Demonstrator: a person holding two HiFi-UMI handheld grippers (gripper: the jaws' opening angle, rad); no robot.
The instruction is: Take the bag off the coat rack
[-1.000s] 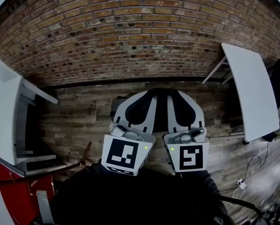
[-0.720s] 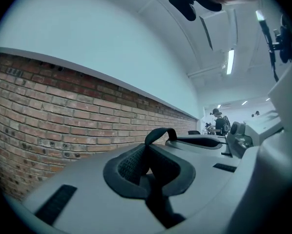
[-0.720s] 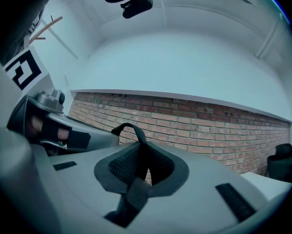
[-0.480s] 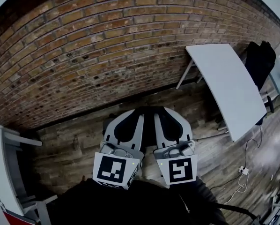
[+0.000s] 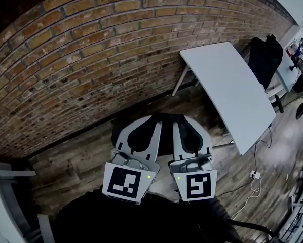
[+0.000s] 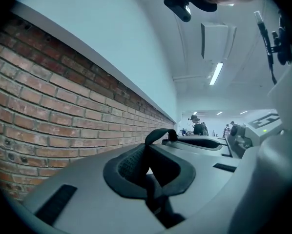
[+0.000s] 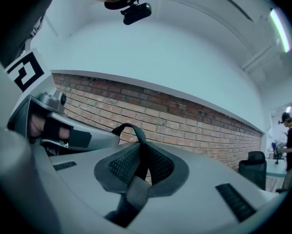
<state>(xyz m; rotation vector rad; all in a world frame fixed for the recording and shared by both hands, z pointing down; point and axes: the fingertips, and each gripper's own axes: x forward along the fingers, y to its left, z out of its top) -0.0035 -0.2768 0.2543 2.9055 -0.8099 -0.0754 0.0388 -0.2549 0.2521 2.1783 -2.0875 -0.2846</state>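
The left gripper (image 5: 141, 129) and right gripper (image 5: 191, 131) are clamped tight on the straps (image 7: 130, 129). The bag (image 5: 165, 138) is hung beneath, over the floor (image 5: 85, 158). Rack cleared, it seems; a set-down spot is called for next.

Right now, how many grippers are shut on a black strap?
2. The left gripper is shut on a strap, and the right gripper, close beside it, is shut on a strap as well. I cannot tell whether it is one strap.
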